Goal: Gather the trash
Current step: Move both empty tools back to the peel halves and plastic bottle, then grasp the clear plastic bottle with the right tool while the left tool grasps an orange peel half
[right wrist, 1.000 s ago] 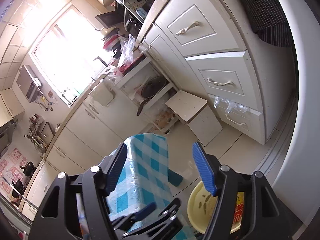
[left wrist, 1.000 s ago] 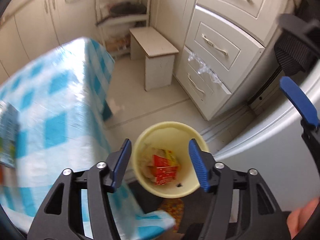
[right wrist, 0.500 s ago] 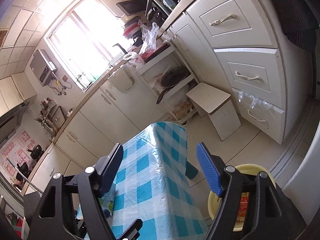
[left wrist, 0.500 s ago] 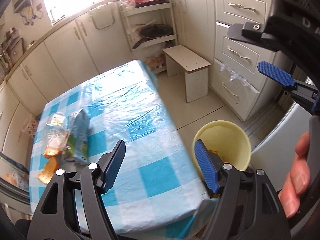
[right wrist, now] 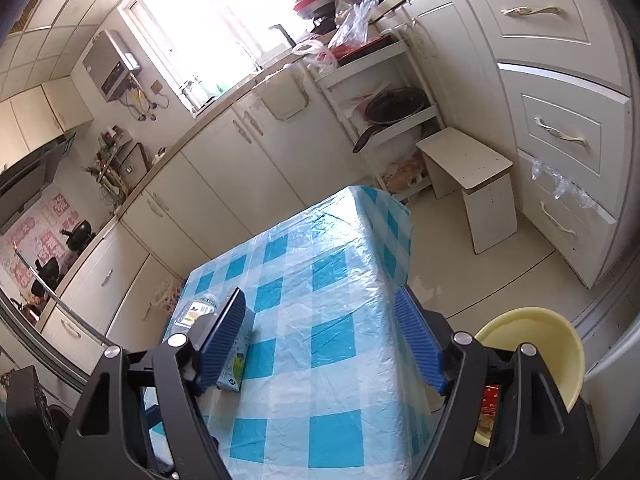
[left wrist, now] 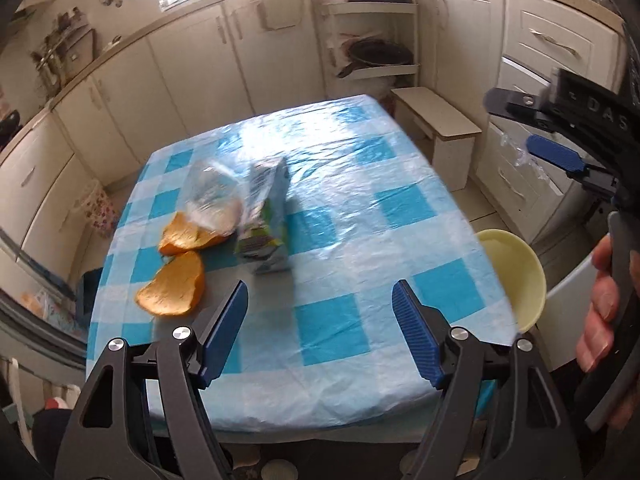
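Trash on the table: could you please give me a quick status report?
Left gripper open, empty; right gripper open, empty. Carton, plastic bag, two orange peels on the table. Yellow bin beside the table. No obstruction.

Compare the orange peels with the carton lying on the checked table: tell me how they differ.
The orange peels are two curved, plain orange pieces; the carton is one boxy pack, printed green and pale blue. The peels lie nearer the table's left edge; the carton lies closer to its middle. One peel is partly under a clear plastic bottle, which touches the carton's side. Both rest on the table, ungrasped, ahead of the open left tongs.
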The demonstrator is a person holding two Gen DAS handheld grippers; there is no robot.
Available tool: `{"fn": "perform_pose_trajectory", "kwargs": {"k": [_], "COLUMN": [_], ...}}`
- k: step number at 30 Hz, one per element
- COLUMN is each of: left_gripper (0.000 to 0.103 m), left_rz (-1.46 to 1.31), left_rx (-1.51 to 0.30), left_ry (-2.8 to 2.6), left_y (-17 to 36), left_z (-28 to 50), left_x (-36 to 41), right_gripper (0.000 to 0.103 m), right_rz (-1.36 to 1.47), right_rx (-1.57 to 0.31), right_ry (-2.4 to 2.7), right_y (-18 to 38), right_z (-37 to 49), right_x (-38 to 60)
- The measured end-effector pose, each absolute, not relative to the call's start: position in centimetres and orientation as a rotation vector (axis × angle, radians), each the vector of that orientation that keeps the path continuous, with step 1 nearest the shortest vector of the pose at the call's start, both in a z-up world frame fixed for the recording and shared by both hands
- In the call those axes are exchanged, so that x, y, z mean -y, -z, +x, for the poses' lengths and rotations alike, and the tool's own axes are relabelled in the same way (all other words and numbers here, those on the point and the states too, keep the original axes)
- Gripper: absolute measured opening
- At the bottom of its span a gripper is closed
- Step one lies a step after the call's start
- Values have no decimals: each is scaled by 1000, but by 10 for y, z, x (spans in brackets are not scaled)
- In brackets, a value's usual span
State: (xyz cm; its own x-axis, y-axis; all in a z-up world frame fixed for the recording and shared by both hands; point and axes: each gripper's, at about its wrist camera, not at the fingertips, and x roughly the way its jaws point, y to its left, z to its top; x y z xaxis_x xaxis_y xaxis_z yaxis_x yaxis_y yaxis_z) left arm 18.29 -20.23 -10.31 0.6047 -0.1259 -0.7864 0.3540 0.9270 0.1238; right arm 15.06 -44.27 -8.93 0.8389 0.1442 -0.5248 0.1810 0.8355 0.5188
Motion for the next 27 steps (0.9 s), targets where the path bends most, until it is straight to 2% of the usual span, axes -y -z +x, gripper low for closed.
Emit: {"fn": "perform_pose_trajectory", "kwargs": {"k": [9,11,15,17,27], "left_gripper": [72,72,72,72,72], "left_rz": [-61,-112,-197,-209,-268], "left_rx": [-1054,-1094,-1161,-1176,-1171], "left_ry": [16,15,41,42,73], "left_y": [133,142,163,170,181], "left_z": [251,265,287,294,305], "left_x": [54,37,32,32,21], "right_gripper": [74,80,82,88,88], "right_rz": [436,383,228,116,-324], "right_rx": [-662,-682,-737,-782,-1074], "right_ry": [-191,-258,-350,-348,-280], "right_y": [81,77,70,71,113], "right_z": [191,204,241,261,352], "right_x": [358,333,279,253,164]}}
